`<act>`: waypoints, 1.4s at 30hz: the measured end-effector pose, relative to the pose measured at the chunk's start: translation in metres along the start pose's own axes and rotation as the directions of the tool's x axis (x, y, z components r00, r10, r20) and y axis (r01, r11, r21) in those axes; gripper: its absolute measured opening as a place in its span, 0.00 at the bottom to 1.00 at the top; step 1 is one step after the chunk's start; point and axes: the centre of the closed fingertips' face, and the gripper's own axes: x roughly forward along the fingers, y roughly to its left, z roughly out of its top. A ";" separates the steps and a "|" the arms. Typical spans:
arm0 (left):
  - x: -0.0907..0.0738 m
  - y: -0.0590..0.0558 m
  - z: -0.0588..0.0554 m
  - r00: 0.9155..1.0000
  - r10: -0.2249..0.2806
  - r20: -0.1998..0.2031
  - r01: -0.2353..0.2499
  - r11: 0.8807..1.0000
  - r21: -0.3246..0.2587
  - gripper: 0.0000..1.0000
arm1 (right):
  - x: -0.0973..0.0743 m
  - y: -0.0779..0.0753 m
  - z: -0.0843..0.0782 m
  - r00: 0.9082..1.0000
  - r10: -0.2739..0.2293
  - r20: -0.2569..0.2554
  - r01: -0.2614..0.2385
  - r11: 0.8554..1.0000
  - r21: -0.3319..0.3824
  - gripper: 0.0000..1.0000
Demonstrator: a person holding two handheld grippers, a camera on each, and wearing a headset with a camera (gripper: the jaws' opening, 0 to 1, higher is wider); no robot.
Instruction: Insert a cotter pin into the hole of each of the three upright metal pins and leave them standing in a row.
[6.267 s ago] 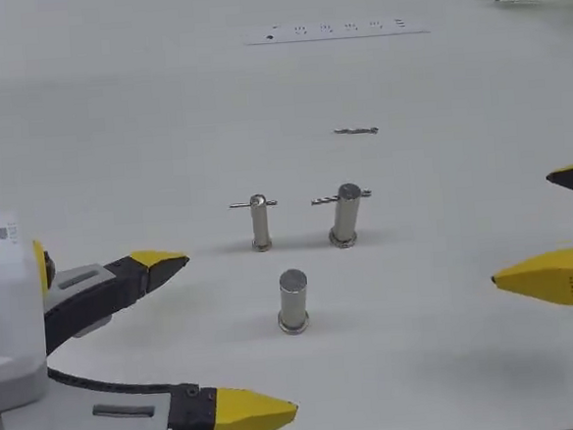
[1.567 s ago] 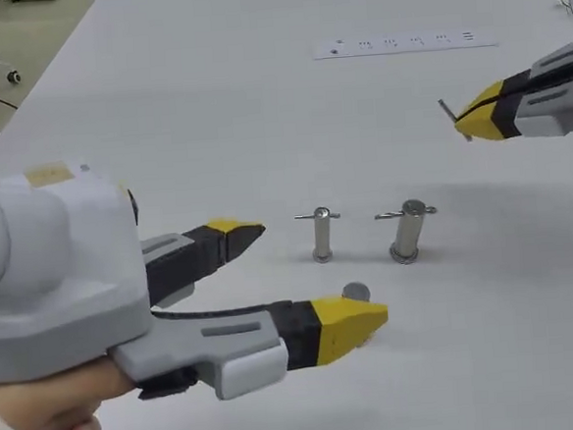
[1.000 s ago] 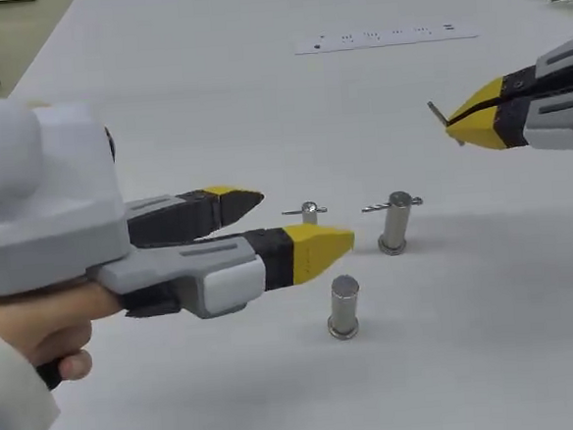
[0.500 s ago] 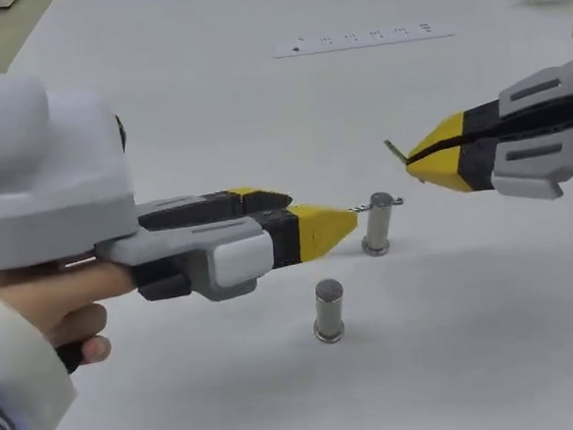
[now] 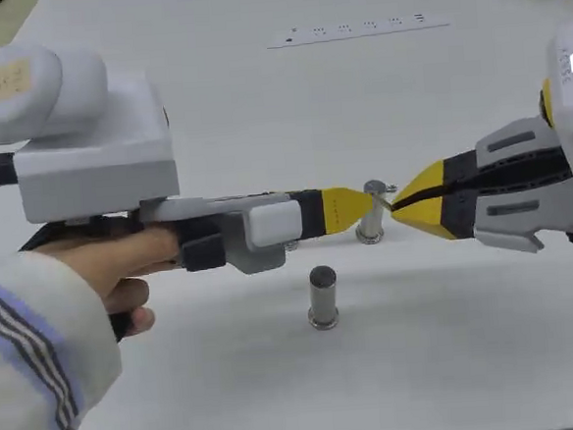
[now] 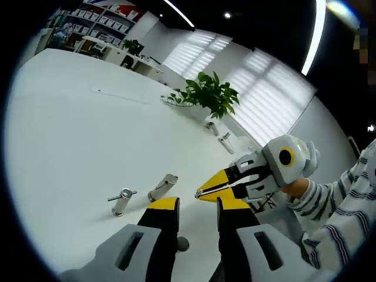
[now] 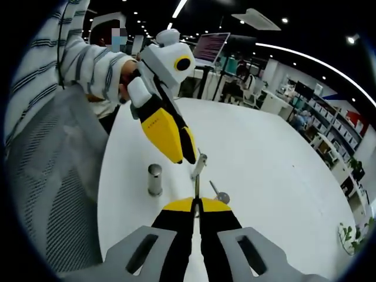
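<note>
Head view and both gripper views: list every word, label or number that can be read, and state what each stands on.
No text is legible anywhere.
Yellowish sticker on top of the left tongs: writing blurred, unreadable.
White strip on the far tabletop: dark marks too small to read.
Monitor in the right gripper view: screen content too small to read.

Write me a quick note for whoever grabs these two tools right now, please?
Left gripper: jaws open, empty, by the rear pins.
Right gripper: jaws shut on a cotter pin, near the rear right pin.
Done: rear left pin carries its cotter pin; rear right pin seems to as well.
To do: front pin stands bare, ahead of the two; pin it, then line it up.
</note>
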 end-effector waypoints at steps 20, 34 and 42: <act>0.011 -0.002 -0.008 0.999 -0.034 -0.017 0.030 0.979 -0.203 0.11 | 0.002 0.011 0.006 1.000 0.015 -0.004 -0.015 0.998 -0.055 0.03; 0.012 -0.005 -0.018 0.997 -0.028 -0.067 0.013 0.977 -0.211 0.03 | 0.003 0.013 0.008 0.999 0.019 -0.033 -0.023 0.991 -0.129 0.03; 0.012 -0.002 -0.017 0.996 -0.030 -0.079 0.012 0.974 -0.225 0.02 | 0.001 0.014 0.008 0.998 0.028 -0.049 -0.036 0.985 -0.171 0.03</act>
